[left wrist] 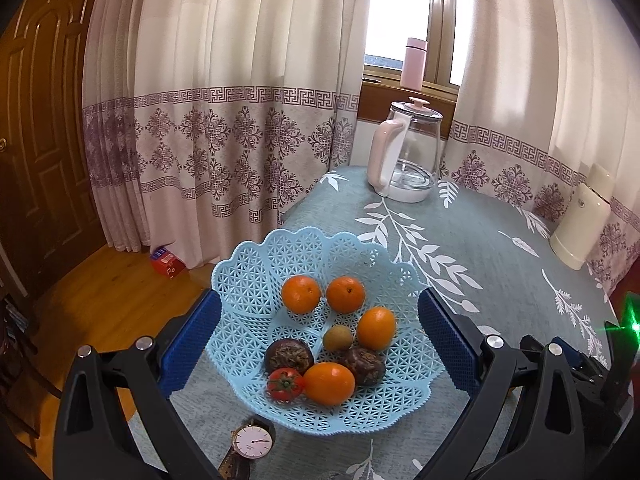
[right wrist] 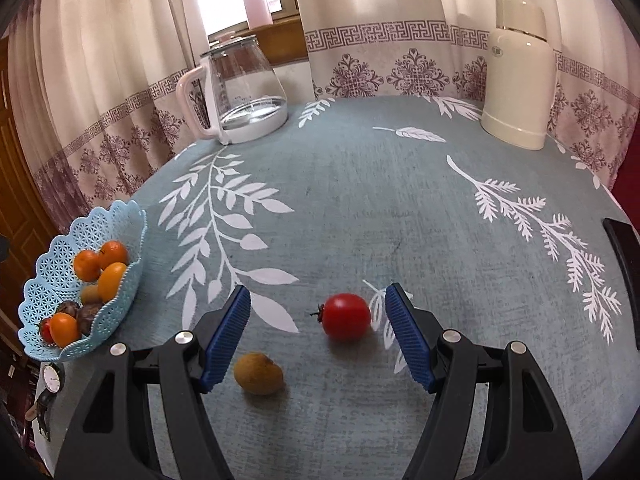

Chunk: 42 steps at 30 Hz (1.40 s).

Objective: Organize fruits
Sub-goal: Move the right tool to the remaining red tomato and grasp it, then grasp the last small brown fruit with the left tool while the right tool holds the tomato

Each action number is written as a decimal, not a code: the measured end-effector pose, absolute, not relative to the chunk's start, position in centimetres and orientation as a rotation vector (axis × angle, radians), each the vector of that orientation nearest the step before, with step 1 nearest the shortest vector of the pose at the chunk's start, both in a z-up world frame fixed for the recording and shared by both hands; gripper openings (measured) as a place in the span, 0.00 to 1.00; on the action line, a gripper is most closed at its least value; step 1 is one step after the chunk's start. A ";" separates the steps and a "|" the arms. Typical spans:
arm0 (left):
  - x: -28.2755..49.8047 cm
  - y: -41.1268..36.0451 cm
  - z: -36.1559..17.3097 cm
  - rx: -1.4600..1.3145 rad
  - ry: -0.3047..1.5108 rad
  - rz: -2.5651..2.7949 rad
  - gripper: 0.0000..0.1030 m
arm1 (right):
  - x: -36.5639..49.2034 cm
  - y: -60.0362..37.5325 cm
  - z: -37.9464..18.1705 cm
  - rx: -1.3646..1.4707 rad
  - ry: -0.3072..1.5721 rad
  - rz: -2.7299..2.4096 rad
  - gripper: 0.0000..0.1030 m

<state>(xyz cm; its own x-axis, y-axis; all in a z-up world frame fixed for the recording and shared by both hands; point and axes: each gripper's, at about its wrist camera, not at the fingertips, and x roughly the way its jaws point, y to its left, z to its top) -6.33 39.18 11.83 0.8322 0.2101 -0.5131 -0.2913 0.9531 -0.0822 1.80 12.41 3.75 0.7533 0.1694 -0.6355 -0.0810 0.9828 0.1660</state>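
Observation:
A light-blue lattice fruit basket [left wrist: 256,264] stands on the table's left corner and holds several oranges [left wrist: 301,294], two dark mangosteens [left wrist: 289,356], a small tomato [left wrist: 285,385] and a brownish longan [left wrist: 338,338]. My left gripper [left wrist: 320,344] is open, its blue pads on either side of the basket, holding nothing. In the right wrist view a red tomato [right wrist: 346,316] lies on the cloth between the open fingers of my right gripper [right wrist: 318,338], untouched. A brown longan [right wrist: 258,372] lies nearer, beside the left pad [right wrist: 226,338]. The basket [right wrist: 120,300] appears at far left.
A glass kettle [right wrist: 240,88] with a pink handle stands at the back left, a cream thermos [right wrist: 518,72] at the back right. A wristwatch [left wrist: 253,442] lies in front of the basket. A dark flat object [right wrist: 624,248] sits at the right table edge. A pink bottle [left wrist: 414,64] stands on the windowsill.

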 end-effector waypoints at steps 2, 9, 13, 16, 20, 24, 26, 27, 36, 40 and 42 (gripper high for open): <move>-6.3 39.2 11.8 -0.161 0.525 0.267 0.97 | 2.0 12.4 3.6 0.130 0.711 0.135 0.68; -6.1 38.3 11.7 -0.148 0.532 0.251 0.97 | 2.3 12.5 3.3 0.117 0.731 0.125 0.68; -6.0 37.7 11.5 -0.134 0.537 0.237 0.97 | 2.9 12.5 2.8 0.103 0.764 0.109 0.68; -6.0 37.4 11.4 -0.128 0.540 0.229 0.97 | 3.4 12.6 2.5 0.079 0.790 0.104 0.62; -5.9 36.7 11.3 -0.117 0.544 0.216 0.97 | 3.9 13.0 2.0 0.058 0.815 0.114 0.47; -5.9 35.9 11.2 -0.102 0.548 0.199 0.97 | 4.2 13.0 1.8 0.053 0.826 0.112 0.41; -5.9 35.6 11.1 -0.098 0.551 0.195 0.97 | 4.2 12.8 1.7 0.055 0.828 0.109 0.34; -5.9 35.5 11.0 -0.096 0.553 0.193 0.97 | 4.2 12.7 1.7 0.057 0.828 0.111 0.34; -5.5 34.2 10.6 -0.076 0.565 0.169 0.97 | 3.9 12.2 2.0 0.071 0.816 0.112 0.33; -5.5 33.5 10.2 -0.062 0.575 0.157 0.97 | 3.5 11.2 2.2 0.091 0.805 0.103 0.33; -5.4 33.0 9.9 -0.051 0.583 0.149 0.97 | 3.3 10.6 2.3 0.100 0.799 0.097 0.33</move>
